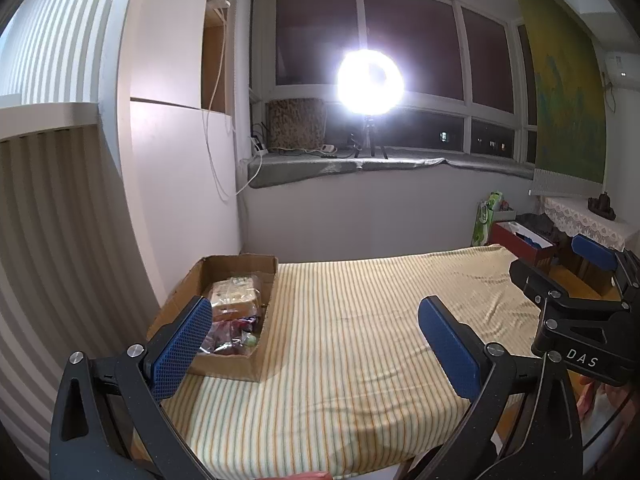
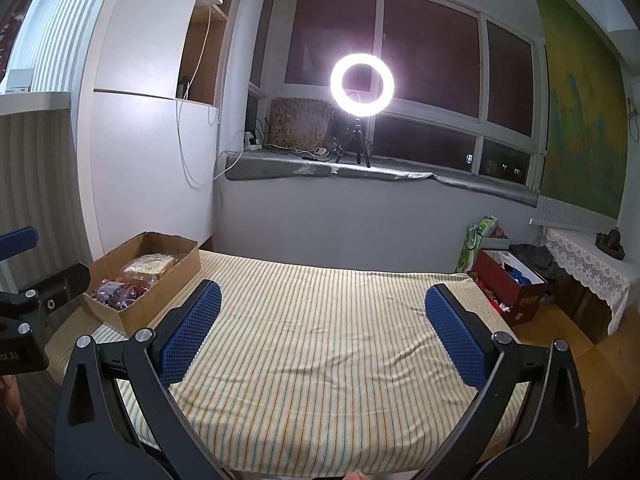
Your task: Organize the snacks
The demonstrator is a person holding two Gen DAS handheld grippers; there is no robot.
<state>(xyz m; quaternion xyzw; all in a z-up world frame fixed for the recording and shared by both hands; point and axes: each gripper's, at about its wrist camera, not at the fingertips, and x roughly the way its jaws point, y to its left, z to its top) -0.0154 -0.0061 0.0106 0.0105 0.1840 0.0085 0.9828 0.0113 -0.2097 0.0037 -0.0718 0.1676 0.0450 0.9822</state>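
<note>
A brown cardboard box (image 1: 266, 280) stands on the far left of the striped table (image 1: 360, 340), against the wall. Inside it lie a pale bagged snack (image 1: 234, 292) and dark red and purple packets (image 1: 232, 332). The right wrist view shows the same box (image 2: 160, 300), pale bag (image 2: 150, 265) and dark packets (image 2: 118, 294). My left gripper (image 1: 316, 332) hovers over the near left of the table, open, nothing between its blue pads. My right gripper (image 2: 322, 324) is open over the table's middle, also holding nothing. Each gripper appears at the edge of the other's view.
A lit ring light (image 2: 362, 82) on a small tripod stands on the window ledge behind the table. To the right, on the floor, are a red box (image 2: 514, 286) and a green bag (image 2: 478, 240). A lace-covered shelf (image 2: 580, 260) is at the far right.
</note>
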